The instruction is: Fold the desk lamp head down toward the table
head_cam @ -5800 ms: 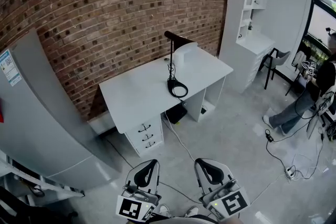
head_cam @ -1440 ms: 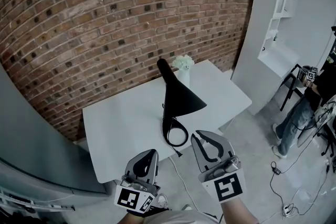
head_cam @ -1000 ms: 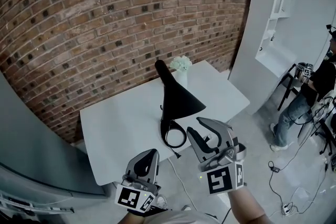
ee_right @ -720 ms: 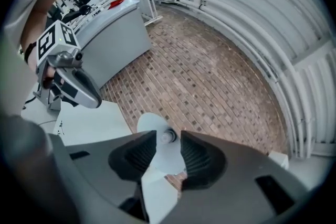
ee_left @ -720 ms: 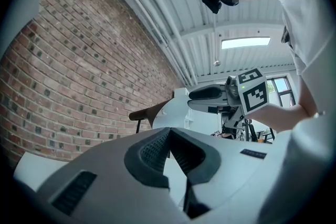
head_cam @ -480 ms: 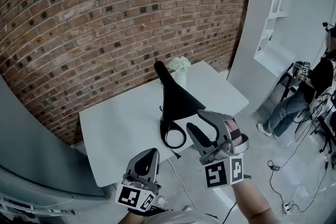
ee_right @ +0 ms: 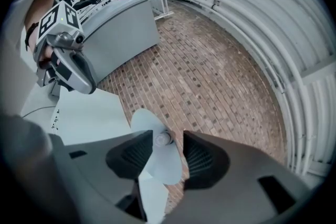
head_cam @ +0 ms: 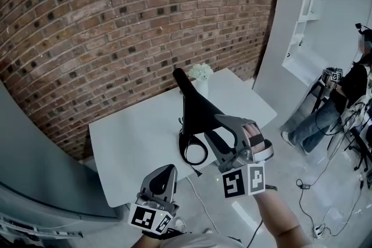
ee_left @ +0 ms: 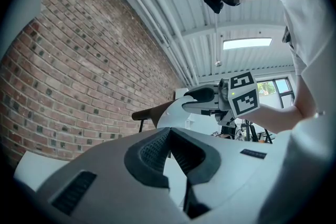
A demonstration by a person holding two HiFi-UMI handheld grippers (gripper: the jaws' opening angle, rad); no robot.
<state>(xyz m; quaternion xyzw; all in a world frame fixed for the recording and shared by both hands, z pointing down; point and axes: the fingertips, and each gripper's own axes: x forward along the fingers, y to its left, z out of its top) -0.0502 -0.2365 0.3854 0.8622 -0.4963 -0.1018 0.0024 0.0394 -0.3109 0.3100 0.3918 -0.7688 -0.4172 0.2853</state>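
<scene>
The black desk lamp stands on the white desk (head_cam: pixel 133 142), with its ring base (head_cam: pixel 195 152) near the front edge and its cone head (head_cam: pixel 197 108) raised and tilted. My right gripper (head_cam: pixel 211 128) lies rolled on its side at the head's wide rim. Its jaws have just been opening and stand open. In the right gripper view (ee_right: pixel 168 140) the head's white inside (ee_right: pixel 160 162) and the bulb show between the pads, with no clear press on them. My left gripper (head_cam: pixel 161 182) hangs low before the desk, shut on nothing (ee_left: pixel 169 136).
A white vase of flowers (head_cam: pixel 200 75) stands behind the lamp by the brick wall (head_cam: pixel 116 20). A tall white shelf unit (head_cam: pixel 296 14) is to the right and a grey cabinet (head_cam: pixel 35 171) to the left. A seated person (head_cam: pixel 343 96) and floor cables are at far right.
My right gripper has moved forward to the lamp head, rolled onto its side and opened its jaws wider. The left gripper and the lamp have stayed put.
</scene>
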